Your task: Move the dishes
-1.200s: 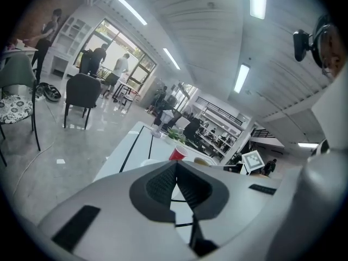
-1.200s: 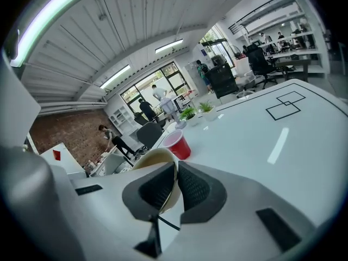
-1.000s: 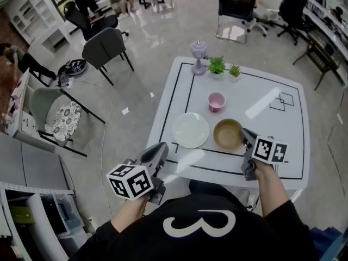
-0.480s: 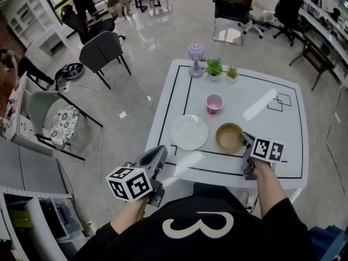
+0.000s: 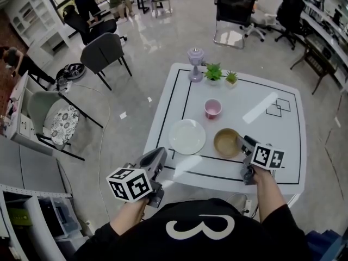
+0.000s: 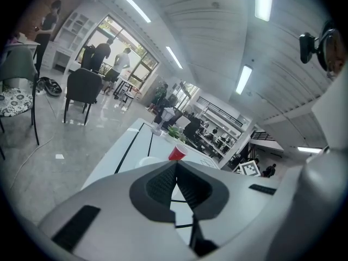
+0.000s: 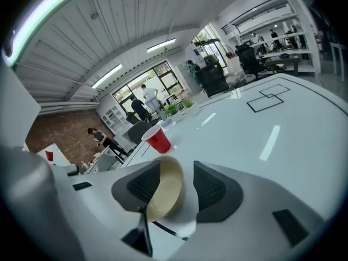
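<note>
1. Jaws of your left gripper (image 5: 156,157) are pressed together on nothing, parked short of the table (image 5: 272,140), likely because it has no job yet.
2. Your right gripper (image 5: 243,143) has just been opening. Its spread jaws straddle the near rim of the bowl (image 5: 226,142), which rests on the table, so I judge it released.
3. Beyond, the plate (image 5: 187,136) and cup (image 5: 212,109) wait.

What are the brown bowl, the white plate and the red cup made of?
The bowl is tan and matte with no glare, so probably wood or bamboo, maybe plastic. The plate is plain white and smooth, likely ceramic or melamine; I can't tell which. The cup is red outside, pale inside, with a thin rim, like a disposable plastic cup.
</note>
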